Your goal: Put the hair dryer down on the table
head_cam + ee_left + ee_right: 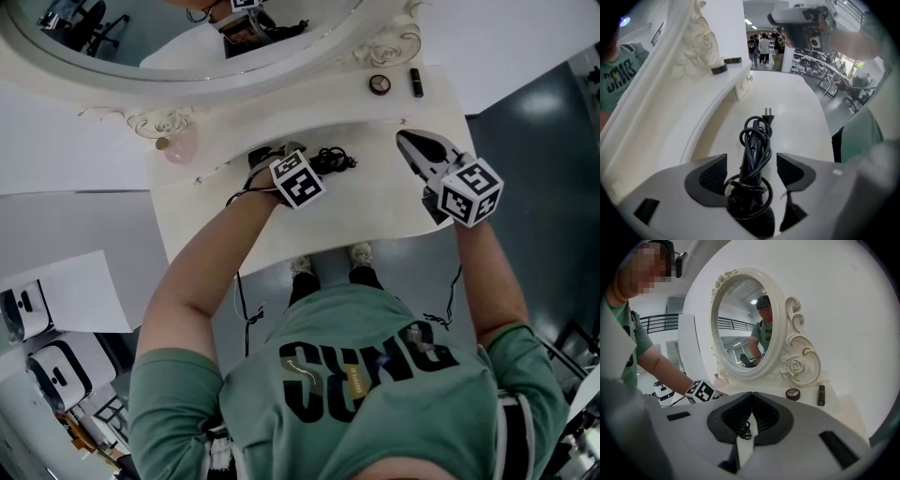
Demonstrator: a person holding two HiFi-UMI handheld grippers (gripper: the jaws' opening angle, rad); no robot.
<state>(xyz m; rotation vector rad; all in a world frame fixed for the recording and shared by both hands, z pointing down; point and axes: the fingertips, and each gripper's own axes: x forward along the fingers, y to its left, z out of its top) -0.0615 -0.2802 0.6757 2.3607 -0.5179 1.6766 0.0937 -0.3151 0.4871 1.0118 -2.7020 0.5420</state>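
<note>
Two tongs: my left gripper (751,164) gapes wide so the black cord-wrapped hair dryer (753,140) rests near the back edge of the white tabletop (797,108); right gripper (751,401) closed, empty.

Only legible print: big black block caps "SUNG" across the person's green short-sleeved T-shirt (375,314), head view. In left gripper view, the white ornate-framed mirror (696,42) reflects a green shirt w/ black letters, reversed & too blurred to read. Two white cubes w/ black square markers (298,179) (472,191): code patterns only, no letters or nos.
</note>
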